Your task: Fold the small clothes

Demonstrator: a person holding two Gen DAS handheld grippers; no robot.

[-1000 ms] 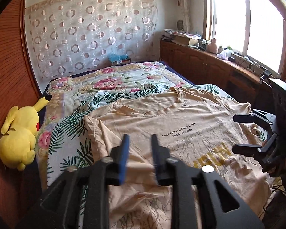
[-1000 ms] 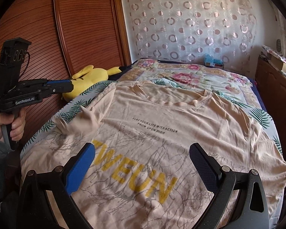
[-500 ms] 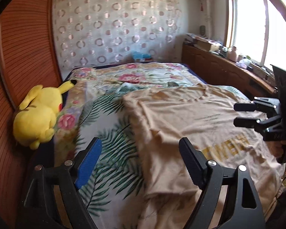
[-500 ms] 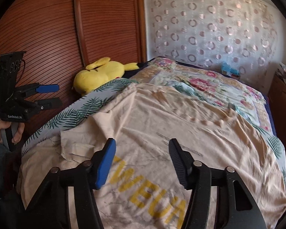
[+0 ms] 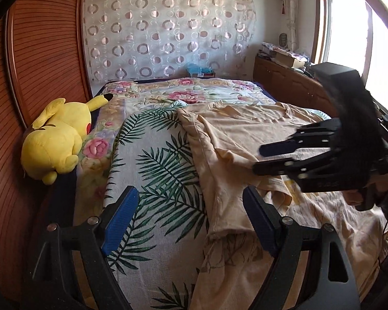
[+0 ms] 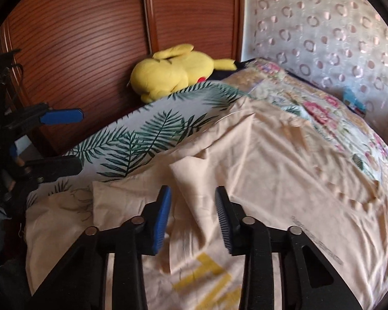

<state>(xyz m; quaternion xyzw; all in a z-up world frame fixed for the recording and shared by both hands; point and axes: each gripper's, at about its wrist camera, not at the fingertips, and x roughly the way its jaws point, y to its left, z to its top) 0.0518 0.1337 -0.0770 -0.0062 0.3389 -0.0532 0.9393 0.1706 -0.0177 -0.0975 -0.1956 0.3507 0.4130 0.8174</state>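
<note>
Plush toy (image 5: 55, 139) beside leaf-print bedspread (image 5: 152, 180); beige T-shirt (image 5: 245, 139) under both grippers' spread, empty fingers (image 6: 161, 217).

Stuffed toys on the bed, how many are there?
1. The yellow plush toy lies at the bed's edge against the wooden wardrobe. Others could be hidden outside the pictures.
</note>
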